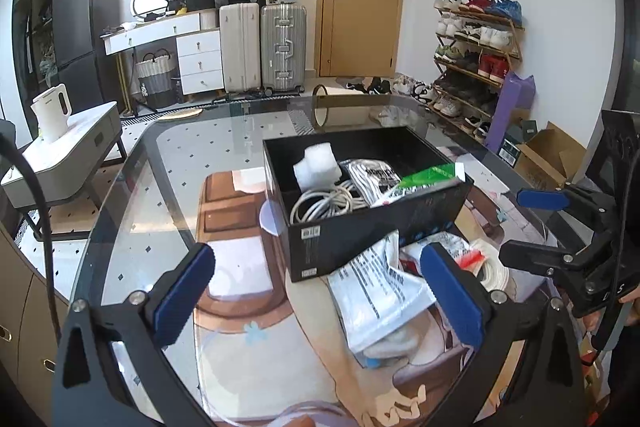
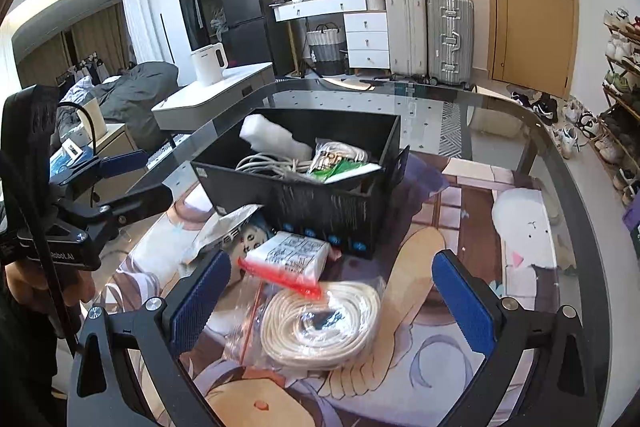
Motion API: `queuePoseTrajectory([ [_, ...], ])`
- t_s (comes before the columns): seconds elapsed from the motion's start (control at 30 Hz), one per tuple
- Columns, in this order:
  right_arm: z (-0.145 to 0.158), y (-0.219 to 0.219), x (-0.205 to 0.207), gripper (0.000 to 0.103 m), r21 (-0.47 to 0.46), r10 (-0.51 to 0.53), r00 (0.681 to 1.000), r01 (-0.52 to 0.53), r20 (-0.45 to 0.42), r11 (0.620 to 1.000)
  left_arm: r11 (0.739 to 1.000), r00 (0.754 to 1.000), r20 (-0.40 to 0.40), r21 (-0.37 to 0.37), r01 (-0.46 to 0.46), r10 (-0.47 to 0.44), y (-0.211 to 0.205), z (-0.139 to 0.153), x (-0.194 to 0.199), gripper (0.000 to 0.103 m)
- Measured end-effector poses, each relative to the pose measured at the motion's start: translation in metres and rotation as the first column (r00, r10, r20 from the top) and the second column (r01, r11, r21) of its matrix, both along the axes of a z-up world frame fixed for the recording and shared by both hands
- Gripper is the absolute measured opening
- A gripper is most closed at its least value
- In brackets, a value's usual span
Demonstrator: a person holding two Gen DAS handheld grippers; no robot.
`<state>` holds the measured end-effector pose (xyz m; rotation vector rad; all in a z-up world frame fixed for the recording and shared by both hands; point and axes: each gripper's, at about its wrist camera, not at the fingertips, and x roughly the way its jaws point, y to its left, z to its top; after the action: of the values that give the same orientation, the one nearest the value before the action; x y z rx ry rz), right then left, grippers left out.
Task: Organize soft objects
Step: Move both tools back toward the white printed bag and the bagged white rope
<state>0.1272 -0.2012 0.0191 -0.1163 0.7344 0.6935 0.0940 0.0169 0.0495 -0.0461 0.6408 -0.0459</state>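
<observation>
A black box [image 1: 372, 227] [image 2: 320, 203] stands on the glass table and holds white foam [image 1: 316, 163], a grey cable coil [image 1: 324, 205] and a green-and-white packet [image 1: 424, 181]. In front of it lie a printed white pouch [image 1: 380, 291], a small white packet [image 2: 290, 255] and a cream cord coil in a clear zip bag [image 2: 320, 323]. My left gripper [image 1: 316, 291] is open and empty, just left of the pouch. My right gripper [image 2: 332, 303] is open around the bagged cord, not closed on it.
A printed mat [image 2: 520, 227] covers the glass table [image 1: 160, 163]. Beyond stand a side table with a white kettle [image 1: 52, 113], suitcases [image 1: 262, 47], a shoe rack [image 1: 476, 43] and a door. The other gripper shows at each view's edge.
</observation>
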Motion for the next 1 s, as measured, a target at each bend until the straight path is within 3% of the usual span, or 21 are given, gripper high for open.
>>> queuePoseTrajectory([
  [0.33,-0.013,0.002,-0.005,0.102,-0.013,0.023,0.999,-0.023,-0.025,1.0,0.999,1.0,-0.019,-0.045,0.002,-0.002,0.003,-0.007,-0.007,0.103],
  [0.6,-0.026,0.012,-0.007,0.102,-0.078,0.03,0.998,-0.034,-0.053,0.996,0.996,0.999,-0.037,-0.086,0.005,-0.009,0.003,-0.014,-0.008,0.103],
  [1.0,-0.044,0.02,-0.008,0.102,-0.125,0.04,0.991,-0.057,-0.129,0.991,0.996,0.999,-0.041,-0.086,0.012,-0.015,-0.002,-0.015,-0.01,0.103],
])
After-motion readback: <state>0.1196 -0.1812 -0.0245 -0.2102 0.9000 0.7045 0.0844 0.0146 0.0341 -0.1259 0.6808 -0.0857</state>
